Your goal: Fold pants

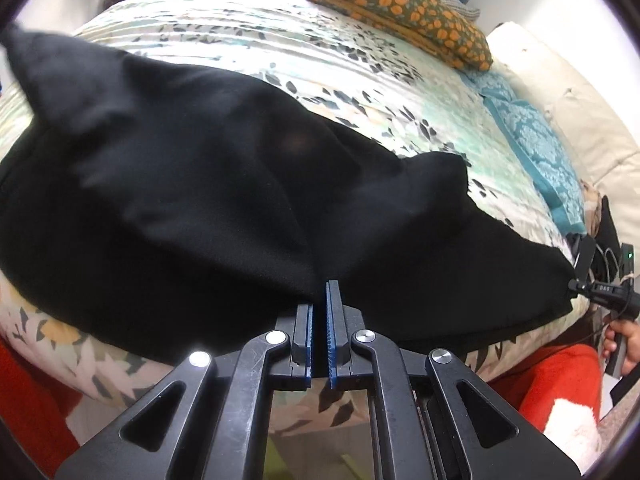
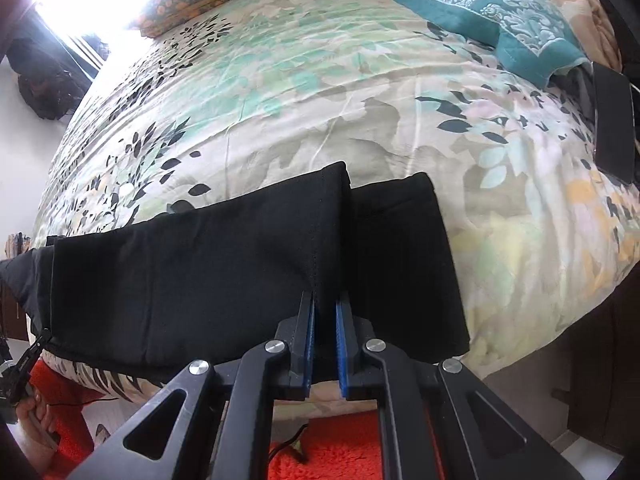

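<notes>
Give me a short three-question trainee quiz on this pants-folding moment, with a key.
1. True or false: the black pants lie on a floral bedspread.
2. Multiple choice: what is the right gripper doing? A) hanging open above the fabric B) shut on the hem edge of the pants C) gripping the teal patterned cloth
3. Fill in: in the left wrist view, the left gripper is closed on the ____ of the pants, near the bed's front side.

Key: 1 true. 2 B; black cloth sits between its fingers. 3 edge; the fabric fans out from the blue pads.
</notes>
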Action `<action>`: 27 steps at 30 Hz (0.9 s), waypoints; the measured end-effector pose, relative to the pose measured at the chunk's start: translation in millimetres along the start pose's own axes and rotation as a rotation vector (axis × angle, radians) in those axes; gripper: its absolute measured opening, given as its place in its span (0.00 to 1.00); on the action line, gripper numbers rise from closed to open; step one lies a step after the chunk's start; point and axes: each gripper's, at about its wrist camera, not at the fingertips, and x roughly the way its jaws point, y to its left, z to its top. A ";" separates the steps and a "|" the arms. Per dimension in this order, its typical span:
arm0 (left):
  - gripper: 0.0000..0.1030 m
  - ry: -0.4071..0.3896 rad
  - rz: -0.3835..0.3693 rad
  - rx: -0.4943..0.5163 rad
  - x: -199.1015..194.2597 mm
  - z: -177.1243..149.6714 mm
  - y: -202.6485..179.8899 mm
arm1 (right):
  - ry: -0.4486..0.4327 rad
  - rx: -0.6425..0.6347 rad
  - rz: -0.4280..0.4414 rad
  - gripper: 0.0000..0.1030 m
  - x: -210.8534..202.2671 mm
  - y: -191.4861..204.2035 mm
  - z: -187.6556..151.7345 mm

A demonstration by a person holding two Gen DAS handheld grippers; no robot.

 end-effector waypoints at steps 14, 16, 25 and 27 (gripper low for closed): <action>0.04 0.081 -0.060 0.038 3.9 -14.3 -17.2 | -0.011 0.074 -0.047 0.09 -4.6 -35.6 2.7; 0.04 0.089 -0.060 0.041 6.5 -15.9 -17.7 | 0.021 0.078 -0.069 0.09 -3.8 -38.2 -0.7; 0.05 0.108 -0.054 0.070 10.1 -20.8 -22.7 | 0.052 0.128 -0.072 0.09 5.0 -51.1 -8.5; 0.05 0.122 -0.049 0.073 12.0 -22.1 -21.9 | 0.066 0.111 -0.095 0.09 9.7 -49.0 -7.8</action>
